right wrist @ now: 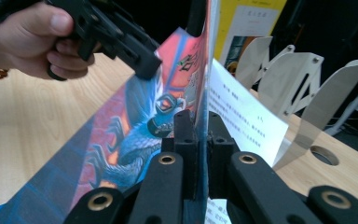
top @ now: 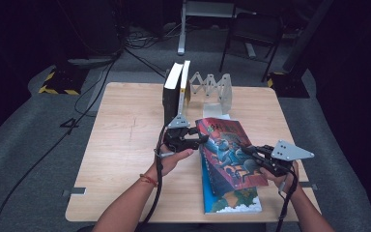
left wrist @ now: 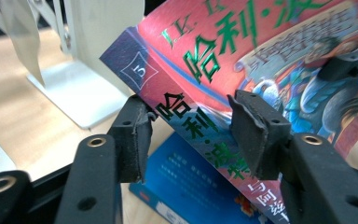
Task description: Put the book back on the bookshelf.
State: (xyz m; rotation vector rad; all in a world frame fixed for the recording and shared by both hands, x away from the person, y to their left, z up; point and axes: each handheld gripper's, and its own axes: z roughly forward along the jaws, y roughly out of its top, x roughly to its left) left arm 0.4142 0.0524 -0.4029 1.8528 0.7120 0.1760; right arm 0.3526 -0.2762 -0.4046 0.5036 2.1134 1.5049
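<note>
My right gripper (top: 249, 151) clamps one glossy red book's (top: 228, 153) cover; my left gripper (top: 199, 138) pinches its spine. One blue book (top: 232, 199) lies beneath, flat.

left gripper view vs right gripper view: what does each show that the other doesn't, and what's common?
Left gripper view alone: the red book's spine between its own jaws, the pads at its two sides, and a blue book lying beneath.

Right gripper view alone: the right gripper shut on the red book's cover edge, a printed page behind it, and the left hand.

Both: the red book's illustrated cover, the white folding bookstand and the wooden table.
</note>
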